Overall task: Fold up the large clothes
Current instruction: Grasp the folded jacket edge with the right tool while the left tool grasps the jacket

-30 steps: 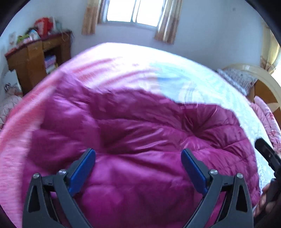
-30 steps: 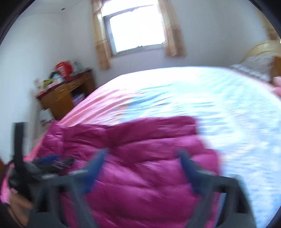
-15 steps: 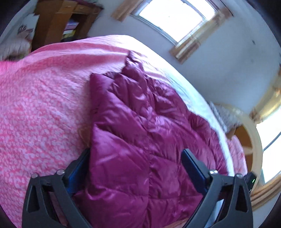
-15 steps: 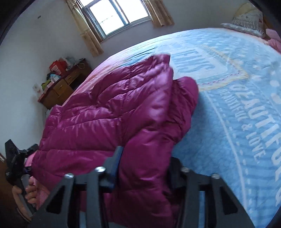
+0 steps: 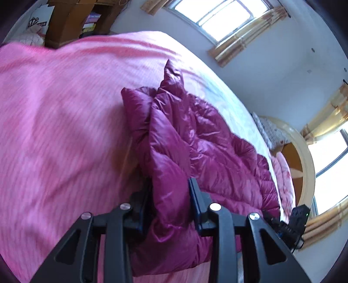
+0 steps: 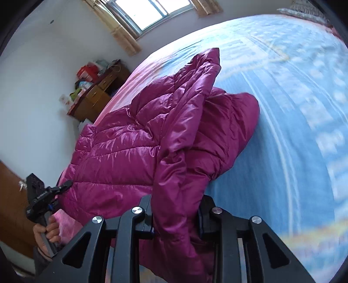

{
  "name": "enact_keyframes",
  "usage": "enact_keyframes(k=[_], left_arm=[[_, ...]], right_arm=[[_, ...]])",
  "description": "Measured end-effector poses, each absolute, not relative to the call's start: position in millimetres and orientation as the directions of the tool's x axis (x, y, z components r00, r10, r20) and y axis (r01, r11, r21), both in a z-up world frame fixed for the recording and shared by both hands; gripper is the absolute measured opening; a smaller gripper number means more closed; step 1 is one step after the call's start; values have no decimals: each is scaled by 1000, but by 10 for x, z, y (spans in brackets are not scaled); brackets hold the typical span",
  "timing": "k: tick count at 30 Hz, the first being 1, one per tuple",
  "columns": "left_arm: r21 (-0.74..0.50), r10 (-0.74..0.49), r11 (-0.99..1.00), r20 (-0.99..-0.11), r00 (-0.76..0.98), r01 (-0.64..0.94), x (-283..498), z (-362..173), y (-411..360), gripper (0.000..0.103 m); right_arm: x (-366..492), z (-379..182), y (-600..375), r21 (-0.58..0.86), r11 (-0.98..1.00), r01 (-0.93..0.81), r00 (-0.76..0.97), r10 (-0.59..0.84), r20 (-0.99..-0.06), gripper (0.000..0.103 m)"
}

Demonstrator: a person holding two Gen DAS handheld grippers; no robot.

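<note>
Left wrist view: the left gripper [image 5: 170, 196] pinches a thick fold of the magenta puffer jacket [image 5: 206, 148] between its two blue-padded fingers [image 5: 193, 196]; the jaws are closed on the fabric.
Jacket, left view: it runs from the jaws at 6 o'clock up toward 12 and out toward 3, with a pointed peak of fabric standing up near the centre.
Bed cover, left view: the pink part of the bed cover [image 5: 61, 122] fills the 9 o'clock side; the jacket lies on it.
Right wrist view: the right gripper [image 6: 176, 215] clamps another fold of the same jacket [image 6: 134, 139], jaws shut on the cloth, which bulges between the fingers [image 6: 146, 206] at 6 o'clock.
Jacket, right view: bunched and partly doubled over, it stretches from 6 toward 9 and up to a raised corner near 12; a rounded lobe lies toward 3.
Bed cover, right view: the blue printed part [image 6: 293, 122] fills the 3 o'clock side.
Left hand, right view: at 8 o'clock the person's left hand [image 6: 46, 234] grips the other tool's handle at the jacket's far edge.
Room: a wooden desk [image 6: 95, 98] with clutter at 10 o'clock, a window [image 6: 150, 13] at 12.
</note>
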State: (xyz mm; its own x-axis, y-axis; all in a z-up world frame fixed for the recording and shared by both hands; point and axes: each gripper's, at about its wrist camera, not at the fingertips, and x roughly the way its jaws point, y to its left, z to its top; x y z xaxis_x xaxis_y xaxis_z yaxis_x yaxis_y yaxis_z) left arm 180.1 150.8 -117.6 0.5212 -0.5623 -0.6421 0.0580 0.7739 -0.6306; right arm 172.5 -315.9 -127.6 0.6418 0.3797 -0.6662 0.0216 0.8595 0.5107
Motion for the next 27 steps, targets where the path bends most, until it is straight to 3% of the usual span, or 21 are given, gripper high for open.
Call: enact_keyframes(k=[2, 6, 7, 9, 12, 16, 18, 20, 22, 27], left_arm=[[-623, -549, 781, -648, 527, 48, 1639, -1237, 1539, 38], [-585, -501, 810, -654, 566, 41, 1673, -1189, 1556, 68], [-587, -499, 809, -642, 582, 46, 1715, -1158, 1559, 76], [-571, -484, 818, -624, 614, 65, 1777, -1120, 1563, 84], [-575, -497, 815, -627, 600, 74, 1966, -1170, 1403, 84], [-594, -484, 803, -604, 634, 47, 1798, -1282, 1461, 82], [-585, -470, 810, -604, 644, 43, 1763, -1282, 1463, 76], [-599, -474, 800, -590, 654, 39, 1746, -1294, 1497, 69], [-628, -486, 777, -568, 665, 31, 1705, -1324, 1595, 54], [-620, -476, 782, -527, 704, 64, 1695, -1135, 1448, 25]], right_arm=[[1527, -1273, -3227, 490, 870, 50, 657, 341, -673, 46], [1130, -989, -3391, 390, 888, 243, 771, 67, -634, 49], [1081, -883, -3337, 367, 897, 248, 797, 27, -604, 49], [1103, -678, -3007, 329, 938, 110, 844, 86, -529, 48], [1386, -572, -2278, 240, 967, -83, 828, 201, -524, 0], [1918, -730, -1620, 302, 937, -175, 795, 315, -518, 0], [2107, -975, -1462, 307, 940, -147, 770, 304, -562, 0], [2290, -1428, -1458, 420, 902, -97, 701, 361, -615, 0], [2252, -1554, -1467, 416, 900, -127, 741, 366, -564, 0], [2214, -1592, -1528, 437, 892, -121, 742, 373, -557, 0]])
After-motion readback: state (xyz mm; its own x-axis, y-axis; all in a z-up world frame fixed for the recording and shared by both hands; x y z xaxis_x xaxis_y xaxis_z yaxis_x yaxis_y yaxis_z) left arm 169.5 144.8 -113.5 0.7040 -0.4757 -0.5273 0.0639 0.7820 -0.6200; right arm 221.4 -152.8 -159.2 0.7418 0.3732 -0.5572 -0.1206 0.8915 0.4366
